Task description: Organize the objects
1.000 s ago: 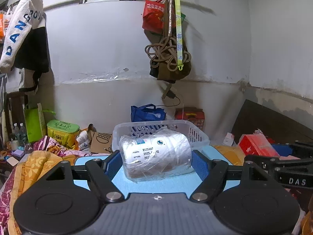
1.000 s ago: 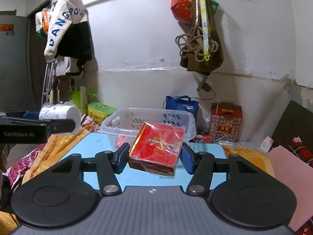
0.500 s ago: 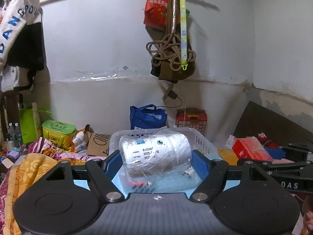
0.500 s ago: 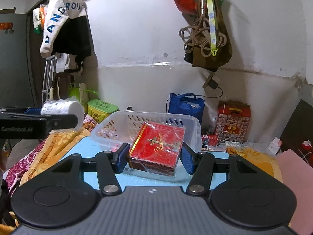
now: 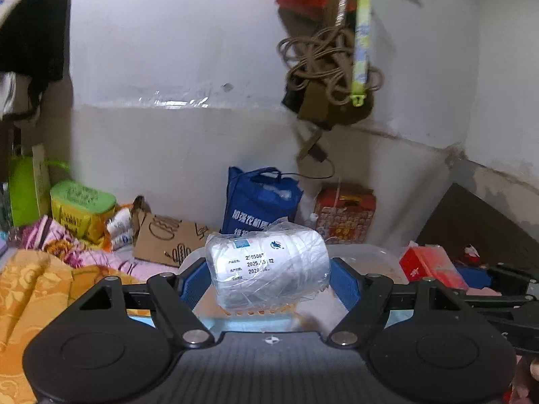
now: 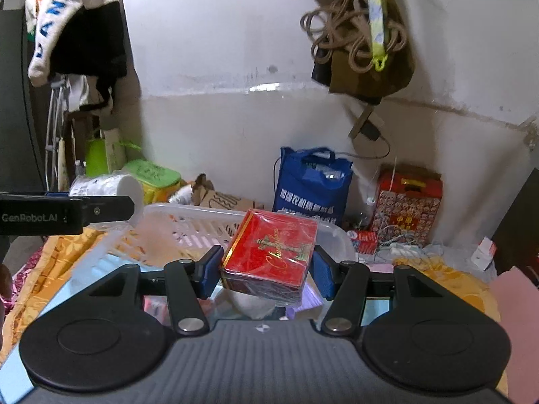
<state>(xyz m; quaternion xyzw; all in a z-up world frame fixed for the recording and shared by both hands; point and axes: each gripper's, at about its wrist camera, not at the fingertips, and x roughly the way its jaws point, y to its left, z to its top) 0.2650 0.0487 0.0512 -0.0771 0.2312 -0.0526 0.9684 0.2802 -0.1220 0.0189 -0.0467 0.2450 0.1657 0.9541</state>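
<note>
My left gripper (image 5: 267, 277) is shut on a white roll wrapped in clear plastic (image 5: 266, 269), held over the clear plastic basket (image 5: 367, 259). In the right wrist view the same roll (image 6: 107, 188) shows at the left, with the left gripper's black body under it. My right gripper (image 6: 267, 267) is shut on a red box with gold print (image 6: 273, 252), held above the near part of the basket (image 6: 188, 225). Small items lie inside the basket beneath the box, too blurred to name. In the left wrist view the red box (image 5: 427, 266) appears at the right.
The basket stands on a light blue table (image 6: 84, 279) among yellow cloth (image 5: 30, 289). Behind it are a blue bag (image 6: 311, 185), a red patterned carton (image 6: 407, 205), a cardboard piece (image 5: 168, 239) and a green-lidded tin (image 5: 81, 208). Bags and rope (image 6: 360, 37) hang on the white wall.
Both grippers have moved forward toward the wall, each keeping its load. They now hang over the basket, which has slid under them in both views.
</note>
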